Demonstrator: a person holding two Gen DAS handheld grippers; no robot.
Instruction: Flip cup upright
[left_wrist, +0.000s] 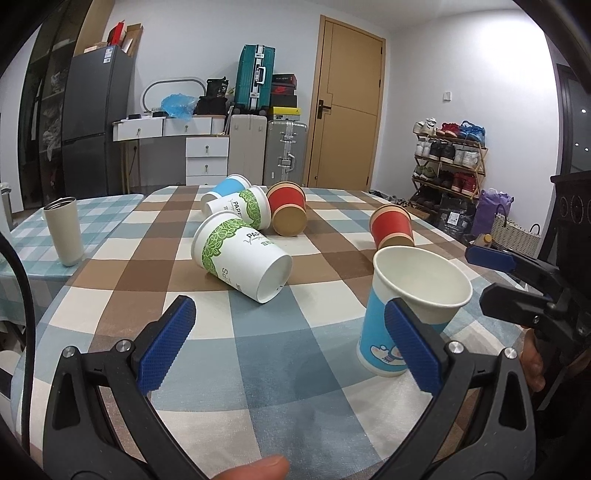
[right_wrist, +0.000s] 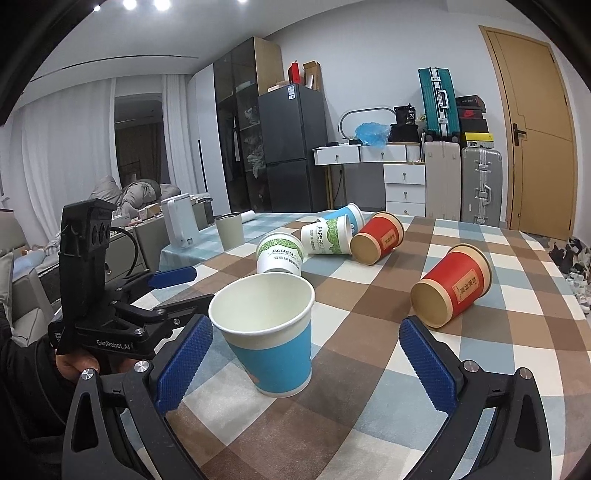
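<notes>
Standing upright: blue paper cup (right_wrist: 271, 341), mouth up, on the checked tablecloth (right_wrist: 369, 424) near the table's front edge.
Right gripper (right_wrist: 306, 363): fingers spread wide, the blue cup between them, touching neither pad.
Left gripper (left_wrist: 291, 343): wide apart, holding nothing; the blue cup (left_wrist: 410, 306) sits just behind its right finger.
Lying on their sides: two green-leaf paper cups (left_wrist: 240, 254), another blue cup (left_wrist: 227, 188), two red cups (right_wrist: 452, 286).
Left of the pile: grey tumbler (left_wrist: 64, 230), upright.
</notes>
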